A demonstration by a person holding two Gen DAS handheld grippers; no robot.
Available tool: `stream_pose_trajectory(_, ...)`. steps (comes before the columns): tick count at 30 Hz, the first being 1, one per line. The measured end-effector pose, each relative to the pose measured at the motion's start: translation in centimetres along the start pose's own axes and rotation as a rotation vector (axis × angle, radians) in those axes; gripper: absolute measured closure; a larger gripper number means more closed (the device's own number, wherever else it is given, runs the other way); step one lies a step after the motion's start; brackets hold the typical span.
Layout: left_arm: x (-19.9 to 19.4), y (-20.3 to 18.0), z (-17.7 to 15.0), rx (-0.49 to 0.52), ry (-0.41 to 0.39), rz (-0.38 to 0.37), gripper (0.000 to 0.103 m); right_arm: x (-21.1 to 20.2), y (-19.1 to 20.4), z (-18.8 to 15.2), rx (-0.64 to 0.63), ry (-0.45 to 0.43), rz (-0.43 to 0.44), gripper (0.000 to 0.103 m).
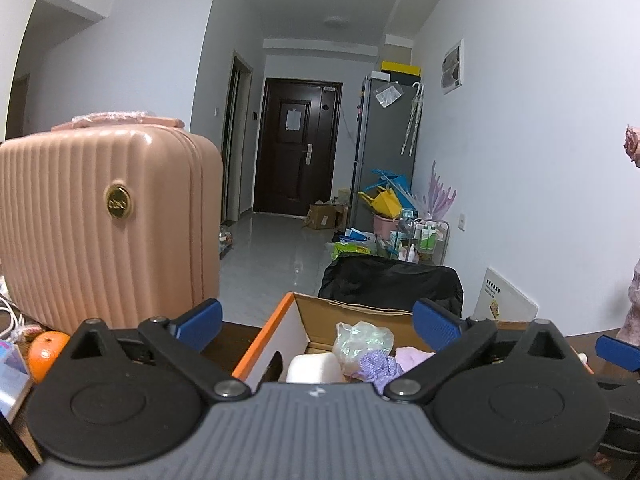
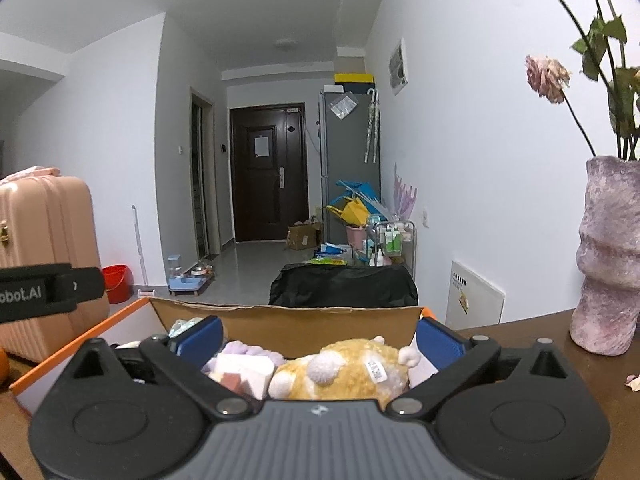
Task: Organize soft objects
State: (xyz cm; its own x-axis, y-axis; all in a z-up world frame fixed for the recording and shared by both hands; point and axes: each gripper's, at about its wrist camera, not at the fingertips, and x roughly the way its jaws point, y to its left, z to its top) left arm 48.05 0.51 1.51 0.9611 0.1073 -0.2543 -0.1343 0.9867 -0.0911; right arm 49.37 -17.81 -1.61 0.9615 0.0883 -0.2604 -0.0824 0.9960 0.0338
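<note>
A cardboard box (image 1: 352,310) with orange outer sides stands on the dark table and also shows in the right wrist view (image 2: 288,326). It holds soft things: a white sponge (image 1: 314,366), a crumpled plastic bag (image 1: 362,338), a purple knit piece (image 1: 380,366), and a yellow plush toy (image 2: 352,368) beside pale blocks (image 2: 248,368). My left gripper (image 1: 318,322) is open and empty above the box's near left part. My right gripper (image 2: 320,338) is open and empty over the plush toy. The right gripper's finger (image 1: 616,352) shows at the left view's right edge.
A pink ribbed suitcase (image 1: 108,224) stands left of the box, with an orange (image 1: 46,350) at its foot. A purple vase (image 2: 608,256) with dried roses stands on the table at the right. A black chair back (image 2: 344,286) is behind the box.
</note>
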Motion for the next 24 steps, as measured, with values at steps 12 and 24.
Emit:
stream_pose_trajectory(12,-4.8,2.0,-1.0,0.057,-0.021,0.016,0.0,-5.7,0.0,-1.4,-0.069,-0.058,0.022,0.0)
stream_pose_trajectory(24,-10.7,4.0,-2.7,0.078,-0.013,0.013,0.0,-12.4,-1.4,-3.0,-0.059,-0.045,0.041,0.0)
